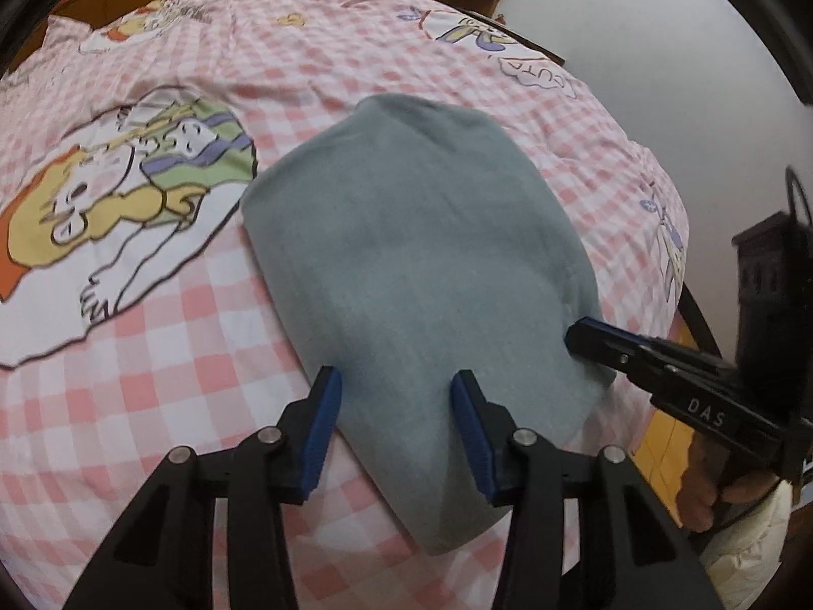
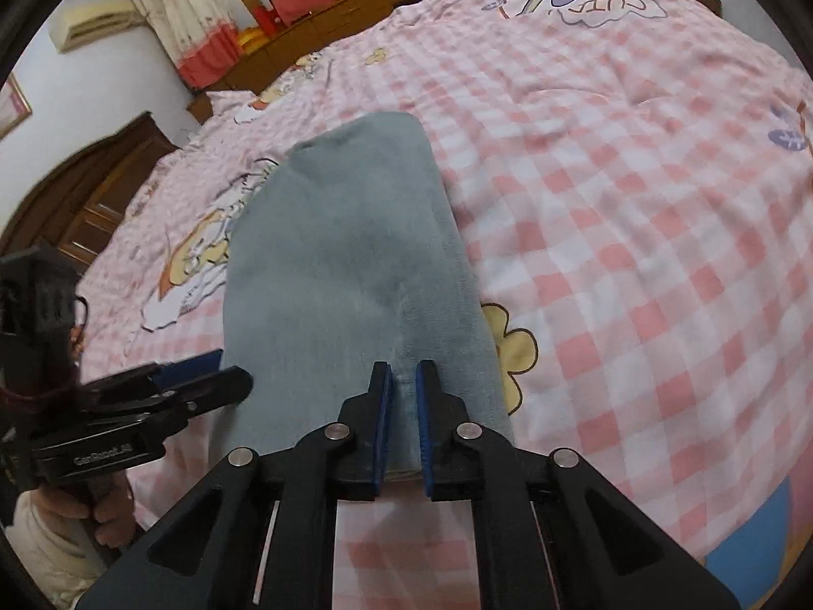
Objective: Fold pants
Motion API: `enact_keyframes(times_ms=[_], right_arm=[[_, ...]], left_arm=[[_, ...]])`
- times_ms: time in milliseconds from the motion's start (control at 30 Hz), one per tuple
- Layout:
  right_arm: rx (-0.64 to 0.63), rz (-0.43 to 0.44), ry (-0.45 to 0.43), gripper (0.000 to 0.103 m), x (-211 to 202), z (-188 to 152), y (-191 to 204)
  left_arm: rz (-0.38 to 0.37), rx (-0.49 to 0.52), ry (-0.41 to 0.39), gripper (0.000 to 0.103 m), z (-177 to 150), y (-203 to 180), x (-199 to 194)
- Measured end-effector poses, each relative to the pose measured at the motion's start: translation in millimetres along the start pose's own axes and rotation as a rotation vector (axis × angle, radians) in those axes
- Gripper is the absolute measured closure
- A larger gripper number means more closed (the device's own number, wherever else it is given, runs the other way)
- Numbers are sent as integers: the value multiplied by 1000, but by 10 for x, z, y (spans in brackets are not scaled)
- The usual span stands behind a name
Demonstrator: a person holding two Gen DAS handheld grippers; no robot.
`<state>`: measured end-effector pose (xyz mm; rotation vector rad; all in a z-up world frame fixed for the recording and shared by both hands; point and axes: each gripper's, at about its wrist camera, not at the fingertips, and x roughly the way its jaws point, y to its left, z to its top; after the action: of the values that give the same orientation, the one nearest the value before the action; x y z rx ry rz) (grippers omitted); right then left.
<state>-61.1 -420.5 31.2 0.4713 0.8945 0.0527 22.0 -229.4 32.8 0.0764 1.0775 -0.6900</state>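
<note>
Pink checked bedding (image 1: 203,356) fills the room's bed, and on it lie the grey pants (image 1: 421,264), folded into a long soft slab. Light and limp, best pinched at the near edge. My right gripper (image 2: 404,381) is nearly closed, nipping a ridge of cloth; my left gripper (image 1: 396,391) straddles the near end, half open, gripping nothing.

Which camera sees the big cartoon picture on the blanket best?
The left wrist view: the cartoon picture lies large and almost whole beside the grey pants. In the right wrist view it is smaller, slanted, and partly hidden behind the pants.
</note>
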Motion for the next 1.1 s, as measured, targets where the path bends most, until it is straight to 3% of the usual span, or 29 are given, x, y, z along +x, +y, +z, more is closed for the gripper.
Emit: enact_keyframes(times_ms=[100,200,233,333,367,433,600,833,967,1000,1067,1100], right_arm=[[-7,-7,5,93,-29,-6,-1],[-4,3,-10,90,-170,35,55],[-10,4,-27,84,-227,72,72],[-35,-32,-109,46,-321,202,127],[-41,-46,-131,39,-317,230,133],[-55,-88,-145,39,-232,307,121],[-64,-44,10,40,234,380,-11],[-37,52,-26,39,414,339,-161],[-51,40,-83,40,467,271,-135],[-52,28,-99,41,465,253,-108],[-37,53,-116,60,435,232,-64],[-31,46,-134,61,400,210,-39]], left_arm=[[2,-35,4,44,-31,64,35],[-29,-97,7,43,-57,152,29],[-40,-114,5,43,-59,180,6],[-33,-117,1,41,-23,189,-28],[-23,-110,-1,38,-5,184,-26],[-9,-104,10,32,31,176,24],[-13,-100,12,23,134,147,148],[-34,-101,-29,19,192,163,280],[-24,-91,-46,19,233,124,328],[-23,-89,-51,19,237,113,336],[-11,-78,-59,21,235,86,342],[-6,-58,-62,25,233,58,331]])
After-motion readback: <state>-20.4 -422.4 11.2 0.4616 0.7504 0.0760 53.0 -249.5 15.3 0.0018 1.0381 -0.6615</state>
